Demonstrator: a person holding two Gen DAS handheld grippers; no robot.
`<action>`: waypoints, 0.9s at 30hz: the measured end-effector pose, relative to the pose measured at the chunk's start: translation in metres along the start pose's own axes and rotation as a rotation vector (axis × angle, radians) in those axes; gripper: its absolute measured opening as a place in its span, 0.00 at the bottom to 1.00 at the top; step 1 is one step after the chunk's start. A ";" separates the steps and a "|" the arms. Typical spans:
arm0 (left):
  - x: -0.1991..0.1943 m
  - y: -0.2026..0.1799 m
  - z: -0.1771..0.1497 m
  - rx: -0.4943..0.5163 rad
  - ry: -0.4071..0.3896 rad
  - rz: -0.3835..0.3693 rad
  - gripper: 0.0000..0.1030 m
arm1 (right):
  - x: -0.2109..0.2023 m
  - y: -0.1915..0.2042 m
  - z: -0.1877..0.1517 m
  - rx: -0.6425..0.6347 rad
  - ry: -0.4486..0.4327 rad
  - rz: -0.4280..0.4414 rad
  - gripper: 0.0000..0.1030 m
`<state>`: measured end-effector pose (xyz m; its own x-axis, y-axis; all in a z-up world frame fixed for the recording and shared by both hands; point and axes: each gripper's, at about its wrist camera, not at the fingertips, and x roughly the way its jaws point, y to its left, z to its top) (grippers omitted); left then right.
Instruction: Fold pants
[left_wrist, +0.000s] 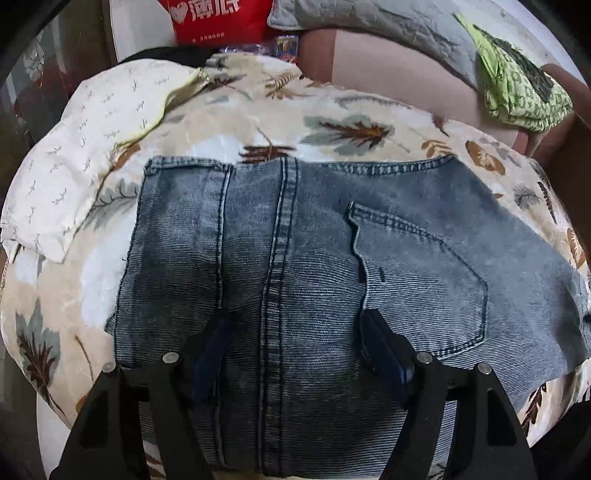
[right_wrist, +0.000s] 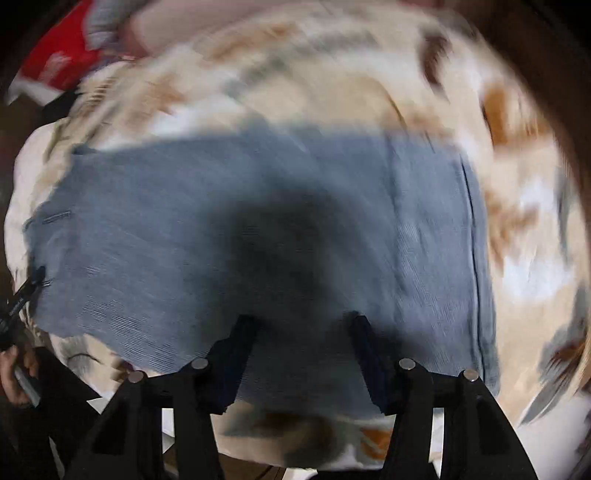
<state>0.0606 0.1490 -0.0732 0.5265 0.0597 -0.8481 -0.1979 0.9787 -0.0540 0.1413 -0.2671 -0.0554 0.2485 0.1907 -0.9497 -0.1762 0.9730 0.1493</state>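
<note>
The left wrist camera sat just behind the left gripper (left_wrist: 295, 332), whose two fingers rose from the bottom edge, and looked steeply down at close range onto the folded jeans (left_wrist: 295, 240) lying on the leaf-print blanket (left_wrist: 258, 125). Beyond them it took in a pillow (left_wrist: 92, 147) and a red bag (left_wrist: 218, 18). The right wrist camera was mounted the same way behind the right gripper (right_wrist: 301, 332), also tilted steeply downward and close — its picture was smeared by motion. Both views shared the jeans, the blanket around them and the red bag — the right view caught the bag at its upper left.
</note>
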 end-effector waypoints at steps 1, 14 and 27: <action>0.001 0.001 0.000 0.001 -0.007 -0.002 0.73 | -0.008 0.015 0.008 -0.033 -0.028 0.011 0.57; 0.005 0.004 -0.001 0.007 -0.038 -0.044 0.76 | 0.065 0.252 0.140 -0.422 -0.034 0.153 0.50; -0.006 0.012 0.002 -0.046 -0.081 -0.072 0.76 | 0.080 0.248 0.157 -0.423 -0.040 0.062 0.06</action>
<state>0.0564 0.1610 -0.0677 0.6057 0.0072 -0.7956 -0.1937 0.9712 -0.1387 0.2665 0.0098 -0.0511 0.2603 0.2601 -0.9298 -0.5654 0.8217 0.0716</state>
